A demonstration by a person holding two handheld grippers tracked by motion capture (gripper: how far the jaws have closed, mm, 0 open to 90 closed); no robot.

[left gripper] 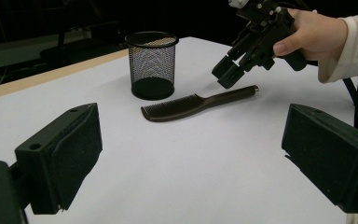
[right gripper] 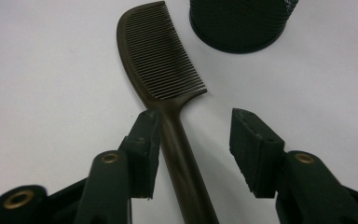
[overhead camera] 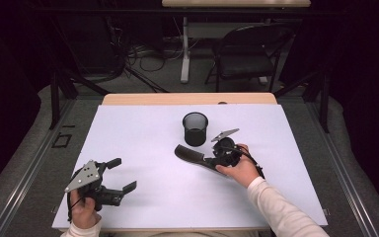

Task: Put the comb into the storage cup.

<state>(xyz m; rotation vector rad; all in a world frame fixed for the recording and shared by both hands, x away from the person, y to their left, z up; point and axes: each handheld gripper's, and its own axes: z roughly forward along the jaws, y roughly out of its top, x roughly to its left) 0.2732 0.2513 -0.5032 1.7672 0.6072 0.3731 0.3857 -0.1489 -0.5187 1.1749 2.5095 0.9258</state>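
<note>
Risk, as I judge it: the right gripper (right gripper: 193, 149) sits off-centre over the comb (right gripper: 165, 79), so closing from here could push the thin handle sideways across the slick white desk (overhead camera: 143, 197) or roll it flat out of the pinch, toward the mesh cup (overhead camera: 195, 128). Right fingers (right gripper: 142, 154) spread, nothing pinched; comb handle lies on the desk between them, close against the left-hand pad in the right gripper view, well clear of the other. Comb just beside the cup, teeth end nearer it. Left gripper (overhead camera: 118, 175) spread wide, idle, well apart.

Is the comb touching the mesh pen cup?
Apart. The left gripper view shows a strip of bare white table between the comb and the base of the mesh pen cup.
</note>
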